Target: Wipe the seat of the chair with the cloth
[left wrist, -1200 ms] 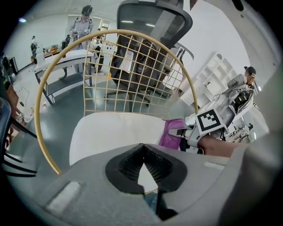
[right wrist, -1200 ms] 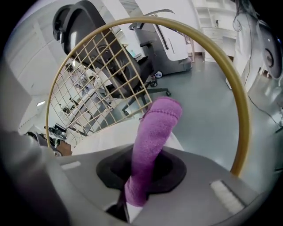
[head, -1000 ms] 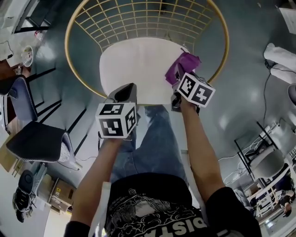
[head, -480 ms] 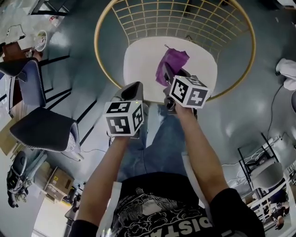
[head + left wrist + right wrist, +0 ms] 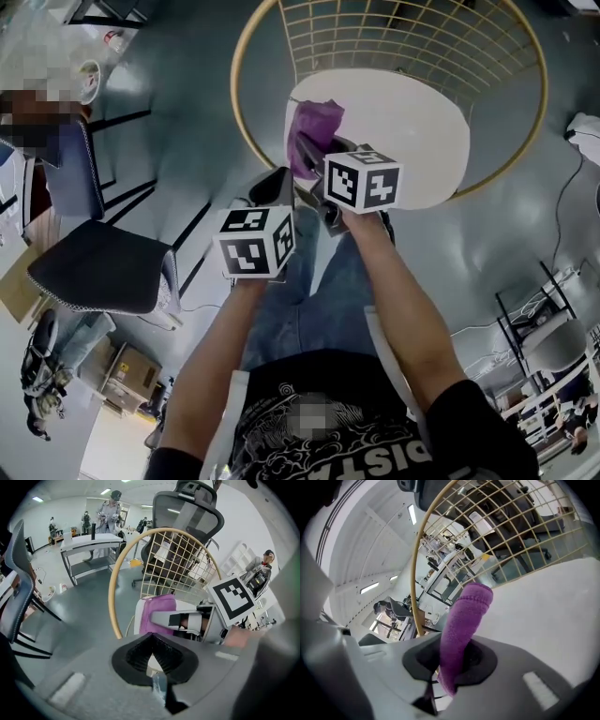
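Flanking chair [image 5: 412, 131]: dark office chair [image 5: 94, 267]

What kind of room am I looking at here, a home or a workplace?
Most likely a workplace, an open office or lab: a black mesh office chair, a white work table with a person standing behind it, and strip ceiling lights.

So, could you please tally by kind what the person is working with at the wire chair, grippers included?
purple cloth: 1
gold wire chair: 1
grippers: 2, the left gripper shut and empty, the right gripper shut on the purple cloth
Total: 4
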Action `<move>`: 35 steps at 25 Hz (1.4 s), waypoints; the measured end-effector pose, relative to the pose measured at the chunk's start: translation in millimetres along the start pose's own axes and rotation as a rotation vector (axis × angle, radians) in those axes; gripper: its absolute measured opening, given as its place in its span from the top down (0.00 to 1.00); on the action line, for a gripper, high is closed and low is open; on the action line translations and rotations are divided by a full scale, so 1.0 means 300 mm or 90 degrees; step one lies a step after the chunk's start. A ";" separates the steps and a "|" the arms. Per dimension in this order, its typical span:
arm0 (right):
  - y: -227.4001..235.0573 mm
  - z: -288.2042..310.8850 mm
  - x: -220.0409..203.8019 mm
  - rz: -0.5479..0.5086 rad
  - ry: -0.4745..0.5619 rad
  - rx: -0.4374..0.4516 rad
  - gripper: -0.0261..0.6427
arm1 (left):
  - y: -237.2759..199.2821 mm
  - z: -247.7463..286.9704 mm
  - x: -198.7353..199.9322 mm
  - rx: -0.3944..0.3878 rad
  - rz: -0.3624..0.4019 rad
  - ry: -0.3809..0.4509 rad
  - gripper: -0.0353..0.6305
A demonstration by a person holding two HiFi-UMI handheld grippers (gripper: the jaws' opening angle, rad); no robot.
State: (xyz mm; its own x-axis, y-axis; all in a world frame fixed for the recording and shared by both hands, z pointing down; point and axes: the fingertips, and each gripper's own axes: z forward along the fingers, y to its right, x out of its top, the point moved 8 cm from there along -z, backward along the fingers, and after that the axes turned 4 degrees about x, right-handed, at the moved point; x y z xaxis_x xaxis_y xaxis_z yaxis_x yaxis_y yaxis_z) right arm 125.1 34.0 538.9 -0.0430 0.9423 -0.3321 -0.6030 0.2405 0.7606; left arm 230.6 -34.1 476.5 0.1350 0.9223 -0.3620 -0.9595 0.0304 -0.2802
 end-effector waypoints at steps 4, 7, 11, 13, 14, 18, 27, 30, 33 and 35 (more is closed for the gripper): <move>-0.023 0.018 -0.061 0.004 0.005 -0.006 0.87 | -0.037 -0.021 -0.024 -0.017 0.026 -0.004 0.95; -0.017 0.012 -0.090 -0.020 0.003 -0.032 0.87 | -0.054 -0.028 -0.041 -0.033 0.048 -0.008 0.95; -0.005 0.023 -0.074 -0.024 0.014 -0.057 0.87 | -0.091 -0.008 -0.029 -0.058 0.074 -0.016 0.95; 0.012 0.009 -0.069 -0.030 0.016 -0.069 0.87 | -0.081 0.002 -0.027 -0.069 0.082 -0.019 0.95; 0.025 -0.003 -0.069 -0.030 0.018 -0.076 0.87 | -0.069 0.007 -0.026 -0.073 0.087 -0.020 0.95; 0.083 -0.057 -0.080 -0.021 0.021 -0.096 0.87 | -0.016 0.029 -0.034 -0.082 0.098 -0.024 0.95; 0.227 -0.202 -0.125 -0.004 0.009 -0.129 0.87 | 0.123 0.095 -0.048 -0.068 0.082 -0.023 0.95; 0.279 -0.257 -0.127 -0.002 0.008 -0.136 0.87 | 0.176 0.111 -0.050 -0.064 0.080 -0.021 0.95; 0.333 -0.312 -0.127 0.001 0.011 -0.150 0.87 | 0.223 0.131 -0.057 -0.061 0.081 -0.025 0.95; 0.364 -0.344 -0.128 -0.004 0.010 -0.161 0.87 | 0.248 0.139 -0.062 -0.059 0.083 -0.027 0.95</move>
State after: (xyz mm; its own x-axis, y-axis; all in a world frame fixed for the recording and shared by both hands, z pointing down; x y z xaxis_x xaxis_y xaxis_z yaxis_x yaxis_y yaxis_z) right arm -21.3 -0.1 577.3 -0.0491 0.9367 -0.3467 -0.7836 0.1791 0.5949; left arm 146.3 -32.9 499.5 -0.0022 0.9315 -0.3637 -0.9410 -0.1250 -0.3144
